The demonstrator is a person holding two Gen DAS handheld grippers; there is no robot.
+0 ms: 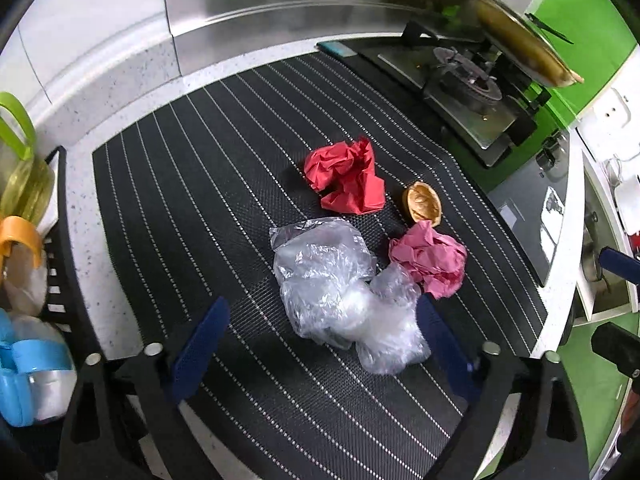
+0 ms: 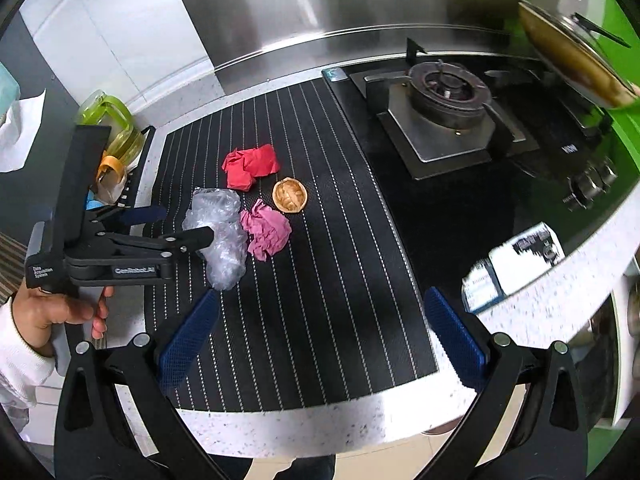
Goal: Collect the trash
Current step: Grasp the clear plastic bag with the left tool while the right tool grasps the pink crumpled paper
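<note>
On the black striped mat [image 1: 192,200] lie a crumpled clear plastic bag [image 1: 332,280], a red paper ball [image 1: 344,178], a pink paper ball [image 1: 430,260] and a walnut shell half [image 1: 422,204]. My left gripper [image 1: 322,302] points down over the bag, jaws wide, the bag between them. Its right finger [image 1: 440,336] is at the bag's edge and the left finger stands clear. In the right wrist view, a hand holds the left gripper [image 2: 188,224] beside the bag [image 2: 220,232]. My right gripper [image 2: 322,296] is open above bare mat, nearer the counter's front than the trash.
A gas stove [image 2: 448,92] adjoins the mat on the right, with a pan [image 2: 572,64] above it. A rack of bottles [image 1: 24,184] stands at the mat's left. A small box [image 2: 516,260] lies near the counter's front edge [image 2: 320,428].
</note>
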